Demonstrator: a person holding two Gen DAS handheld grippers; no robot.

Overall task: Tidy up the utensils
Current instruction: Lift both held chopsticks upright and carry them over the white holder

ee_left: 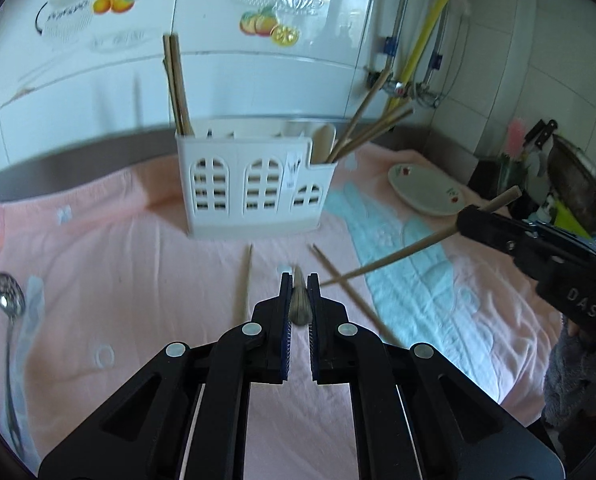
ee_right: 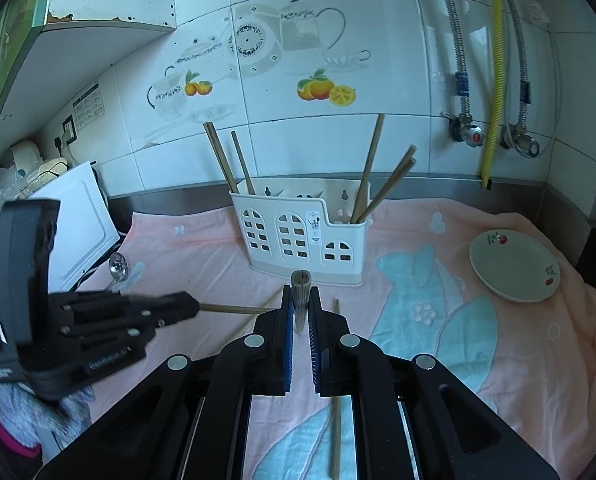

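Observation:
My left gripper (ee_left: pixel 300 282) is shut on a wooden chopstick (ee_left: pixel 300 306), seen end-on and lifted off the pink cloth. My right gripper (ee_right: pixel 301 292) is likewise shut on a chopstick (ee_right: pixel 301 280) that points up. Each gripper shows in the other's view: the right one (ee_left: pixel 464 220) with its chopstick (ee_left: pixel 398 252) slanting down to the left, and the left one (ee_right: pixel 193 306) with its stick (ee_right: pixel 233 309) poking right. The white utensil holder (ee_left: pixel 253 184) (ee_right: pixel 302 236) stands beyond both, with several chopsticks upright in its two end compartments. Loose chopsticks (ee_left: pixel 245 280) (ee_right: pixel 336 420) lie on the cloth.
A slotted metal spoon (ee_left: pixel 7 296) (ee_right: pixel 117 266) lies on the cloth at the left. A white flowered plate (ee_left: pixel 426 192) (ee_right: pixel 514 266) sits at the right. A white board (ee_right: pixel 77 236) leans at the left edge. The tiled wall with pipes rises behind the holder.

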